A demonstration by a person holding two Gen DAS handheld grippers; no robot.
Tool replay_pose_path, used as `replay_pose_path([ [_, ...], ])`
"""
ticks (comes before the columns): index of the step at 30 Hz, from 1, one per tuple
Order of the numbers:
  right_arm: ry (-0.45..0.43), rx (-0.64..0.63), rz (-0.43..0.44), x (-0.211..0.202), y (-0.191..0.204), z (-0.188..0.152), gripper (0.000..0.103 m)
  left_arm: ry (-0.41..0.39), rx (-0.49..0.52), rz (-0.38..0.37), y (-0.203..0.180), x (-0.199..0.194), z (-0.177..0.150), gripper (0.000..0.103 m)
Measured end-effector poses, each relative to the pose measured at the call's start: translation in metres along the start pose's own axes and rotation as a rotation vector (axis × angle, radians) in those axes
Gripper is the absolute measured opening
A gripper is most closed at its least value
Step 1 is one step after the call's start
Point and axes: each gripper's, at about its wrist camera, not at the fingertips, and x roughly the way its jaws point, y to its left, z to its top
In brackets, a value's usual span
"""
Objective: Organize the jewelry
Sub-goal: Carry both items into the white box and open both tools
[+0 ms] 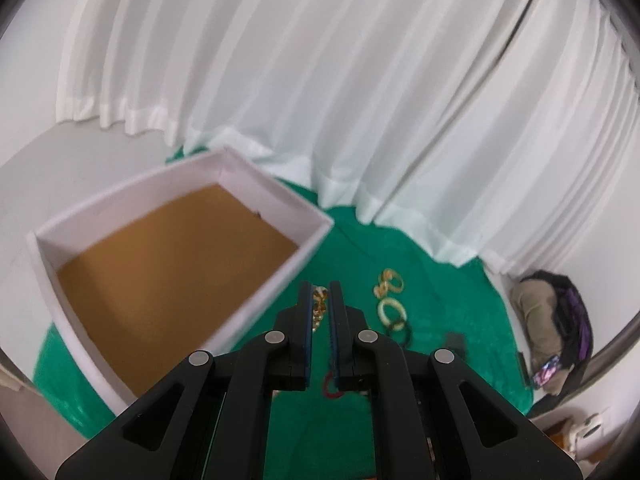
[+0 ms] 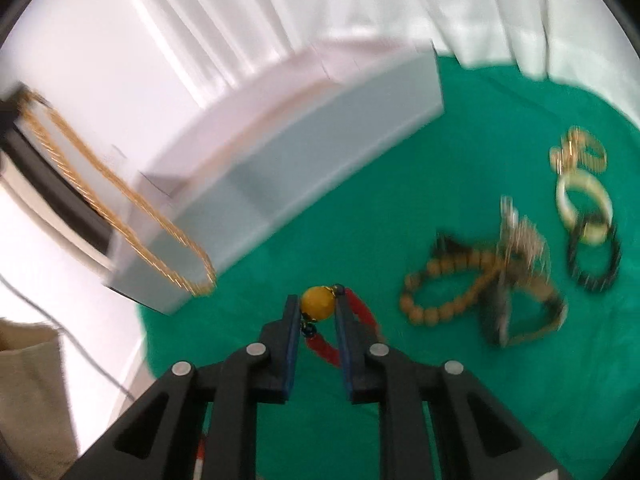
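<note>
Wooden bead strand [image 2: 448, 280] beside cream bangle [image 2: 584, 204]

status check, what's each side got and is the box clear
Left tongs shut on gold chain. Right tongs shut on yellow bead of red bracelet. White box open, nothing blocking.

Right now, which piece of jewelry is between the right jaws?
The red-beaded bracelet, gripped by its yellow bead. The tan bead strand and the cream bangle lie untouched on the green cloth.

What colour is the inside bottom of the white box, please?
Tan-brown box floor, clearest in the left wrist view.
</note>
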Motion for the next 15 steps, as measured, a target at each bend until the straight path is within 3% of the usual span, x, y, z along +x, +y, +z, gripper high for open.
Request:
replay_pose_path([
  [8, -0.123, -0.139, 0.151, -0.043, 0.07, 0.101, 0.018, -0.147, 0.022, 0.108, 0.016, -0.035, 0.063, 0.005],
  [11, -0.156, -0.182, 0.182, -0.021, 0.099, 0.135, 0.018, -0.156, 0.013, 0.181, 0.035, -0.025, 0.067, 0.005],
  [15, -0.109, -0.176, 0.161, 0.035, 0.097, 0.156, 0.018, -0.073, -0.051, 0.256, 0.076, 0.016, 0.05, 0.005],
])
